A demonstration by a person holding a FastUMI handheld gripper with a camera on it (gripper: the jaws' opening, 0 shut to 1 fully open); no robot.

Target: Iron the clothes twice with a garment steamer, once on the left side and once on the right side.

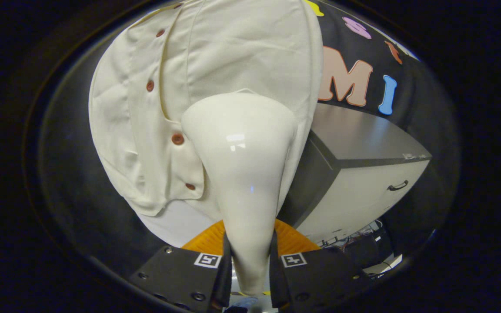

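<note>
While clamped between the tongs (250, 265), the steamer (242, 161) seemingly touches the shirt (242, 52).

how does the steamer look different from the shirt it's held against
The garment steamer is glossy, smooth and rigid, with a light glare on its shell; the shirt is matte, soft and creased. The steamer is plain, while the shirt carries reddish-brown buttons. The steamer sits clamped in the tool; the shirt hangs loose. Both are cream-white.

The gripper (250, 261) has its two fingers (222, 269) closed in tight, one on each side of the steamer (244, 174). Both fingers press on its thin handle and hold it pointing forward.
</note>
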